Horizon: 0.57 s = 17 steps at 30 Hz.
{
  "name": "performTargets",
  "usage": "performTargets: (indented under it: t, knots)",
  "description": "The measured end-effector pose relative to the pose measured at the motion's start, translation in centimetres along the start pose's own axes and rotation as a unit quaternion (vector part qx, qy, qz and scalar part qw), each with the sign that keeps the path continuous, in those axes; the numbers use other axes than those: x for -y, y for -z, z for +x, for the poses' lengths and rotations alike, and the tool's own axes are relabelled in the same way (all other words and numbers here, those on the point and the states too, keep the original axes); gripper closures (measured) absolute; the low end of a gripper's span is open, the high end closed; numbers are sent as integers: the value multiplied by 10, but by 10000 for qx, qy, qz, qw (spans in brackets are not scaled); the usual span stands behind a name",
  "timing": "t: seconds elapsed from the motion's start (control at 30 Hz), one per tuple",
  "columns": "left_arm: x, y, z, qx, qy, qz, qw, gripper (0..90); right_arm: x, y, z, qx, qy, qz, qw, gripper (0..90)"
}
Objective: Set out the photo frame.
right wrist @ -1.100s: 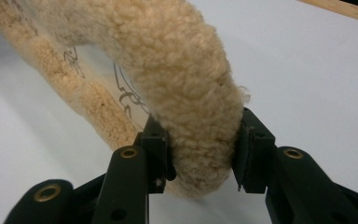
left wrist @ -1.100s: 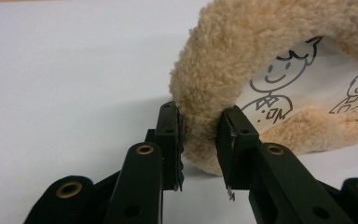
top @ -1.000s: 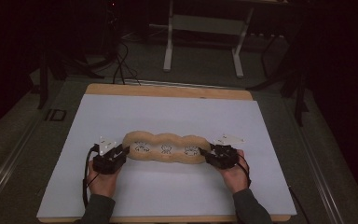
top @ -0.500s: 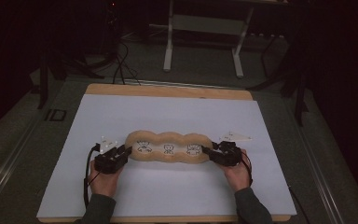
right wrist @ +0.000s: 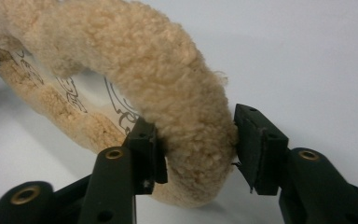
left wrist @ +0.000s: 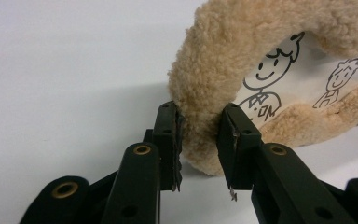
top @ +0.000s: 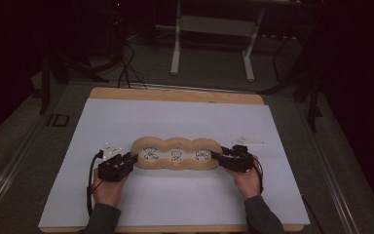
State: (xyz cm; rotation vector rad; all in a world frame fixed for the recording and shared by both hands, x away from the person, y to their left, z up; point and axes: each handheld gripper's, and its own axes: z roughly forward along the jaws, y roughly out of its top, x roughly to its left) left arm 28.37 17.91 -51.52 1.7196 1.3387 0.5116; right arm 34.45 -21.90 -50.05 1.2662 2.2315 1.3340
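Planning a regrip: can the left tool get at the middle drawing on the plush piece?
Probably yes: the left tool sits at the plush piece end, and nothing covers the middle drawing.

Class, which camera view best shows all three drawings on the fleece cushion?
The high view: the fleece cushion lies whole, all three drawings facing up. The left gripper view shows two figures beyond its rim; the right gripper view, partial lines.
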Motion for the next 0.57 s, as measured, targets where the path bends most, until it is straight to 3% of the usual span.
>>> performTargets:
  t: [0.03, 0.23, 0.57]
  knots:
    - [0, 0, 1, 30, 50, -12, 10000, 672, 0, 1, 0, 23, -8, 20, 10000, 465]
    - [-2, 8, 8, 15, 234, -170, 9996, 502, 0, 11, -2, 92, 11, -47, 9999, 376]
    - [-10, 32, 25, 136, 330, -463, 9983, 458, -8, 32, -5, 160, 226, -22, 9996, 311]
